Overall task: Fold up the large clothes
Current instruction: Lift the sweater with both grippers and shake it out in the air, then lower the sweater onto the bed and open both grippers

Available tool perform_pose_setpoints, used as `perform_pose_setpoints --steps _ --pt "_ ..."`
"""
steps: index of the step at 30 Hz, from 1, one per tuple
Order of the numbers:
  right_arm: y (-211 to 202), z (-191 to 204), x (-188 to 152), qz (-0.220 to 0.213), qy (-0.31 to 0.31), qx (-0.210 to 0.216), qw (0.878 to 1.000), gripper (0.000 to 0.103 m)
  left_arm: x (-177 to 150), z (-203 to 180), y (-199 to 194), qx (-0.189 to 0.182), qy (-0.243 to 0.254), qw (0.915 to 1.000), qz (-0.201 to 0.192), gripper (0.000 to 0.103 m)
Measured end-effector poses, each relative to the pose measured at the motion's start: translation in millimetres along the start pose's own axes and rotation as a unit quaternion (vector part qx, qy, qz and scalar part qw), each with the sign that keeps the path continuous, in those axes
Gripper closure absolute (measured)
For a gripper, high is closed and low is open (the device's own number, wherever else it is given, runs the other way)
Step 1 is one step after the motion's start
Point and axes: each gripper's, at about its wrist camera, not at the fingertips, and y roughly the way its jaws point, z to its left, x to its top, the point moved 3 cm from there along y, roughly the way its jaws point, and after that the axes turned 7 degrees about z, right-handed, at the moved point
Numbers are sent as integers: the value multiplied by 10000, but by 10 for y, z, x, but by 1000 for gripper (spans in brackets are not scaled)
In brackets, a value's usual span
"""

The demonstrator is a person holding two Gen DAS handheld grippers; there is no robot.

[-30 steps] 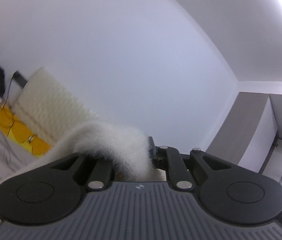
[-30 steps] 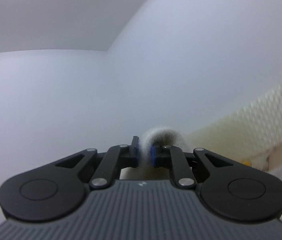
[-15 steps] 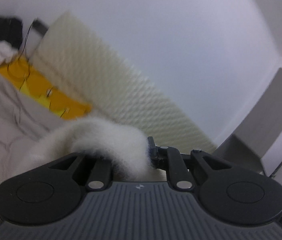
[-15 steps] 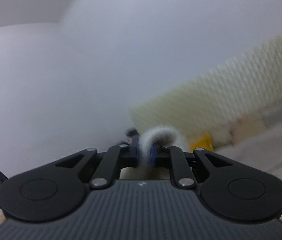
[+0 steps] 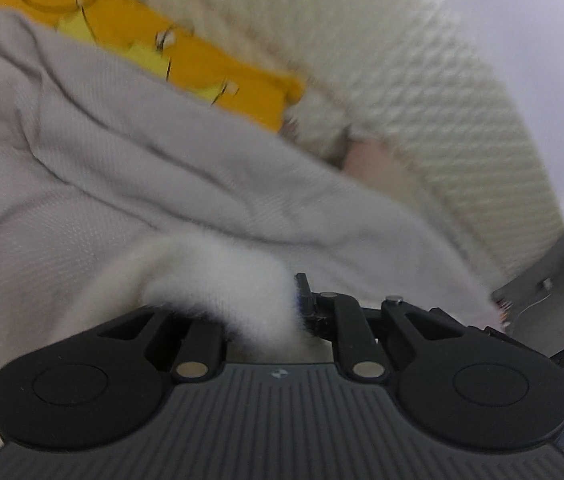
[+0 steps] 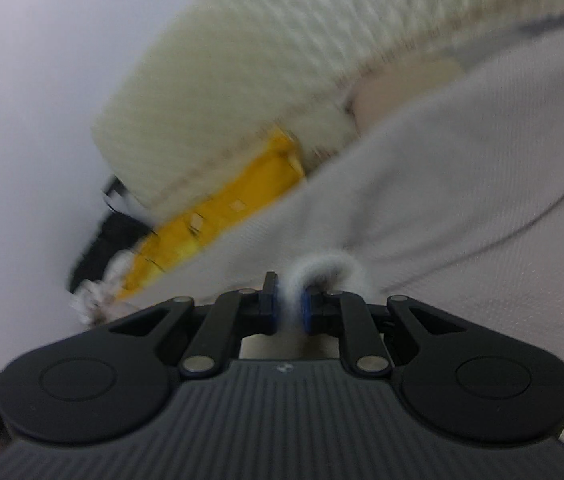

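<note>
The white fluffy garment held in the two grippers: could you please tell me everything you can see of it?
The white fluffy garment looks like soft, fuzzy fleece or plush. Only pinched parts show. The left gripper is shut on a thick bunched fold that drapes leftward over its left finger; the right gripper is shut on a thin edge that loops up between its blue pads. It hangs above the grey bedspread. Its overall shape is hidden.

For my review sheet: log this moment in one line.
left gripper: shut on garment | right gripper: shut on garment | below: grey sheet
</note>
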Motion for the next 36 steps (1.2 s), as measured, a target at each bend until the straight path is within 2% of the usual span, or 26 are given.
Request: perform_pose_setpoints --steps 2,6,11,14,16,17,18,19,20,21,22,25,31,36 --pt "123 -113 -98 166 -39 -107 9998 88 49 180 364 102 13 9997 218 88" --pt "443 -330 -204 522 209 -282 9980 88 -2 360 799 324 78 9978 572 88" --pt "561 -352 -330 788 103 -434 9959 87 -109 425 884 459 312 9960 698 88" --pt "541 -322 -347 803 88 -443 9957 87 -157 311 786 543 604 9946 651 86" --pt "504 -283 -325 841 82 -481 9953 84 -174 224 676 536 641 9943 667 83" --pt "482 -241 -323 864 35 -511 9949 81 -189 162 602 520 648 9941 694 77" --pt "480 -295 -327 881 -38 -525 9947 72 -195 124 546 495 668 9939 726 68" --pt "456 -250 -329 905 -136 -520 9944 57 -202 77 475 472 688 9939 727 59" --pt "422 -200 -334 921 -241 -491 9942 49 -210 35 399 440 730 9940 680 38" --pt "362 -135 -356 907 -365 -471 9941 38 -224 -23 316 443 813 9939 591 23" --pt "300 -76 -369 870 -444 -473 9941 33 -248 -91 216 472 931 9933 492 20" --pt "57 88 -426 763 -588 -425 9944 33 -333 -260 -52 607 1258 9897 321 18" --pt "-608 402 -686 497 -763 -371 9952 33 -656 -533 -746 492 1419 9886 71 18" --pt "-1213 718 -948 241 -1196 -437 9916 33 -1041 -745 -1391 513 1553 9863 -195 18"
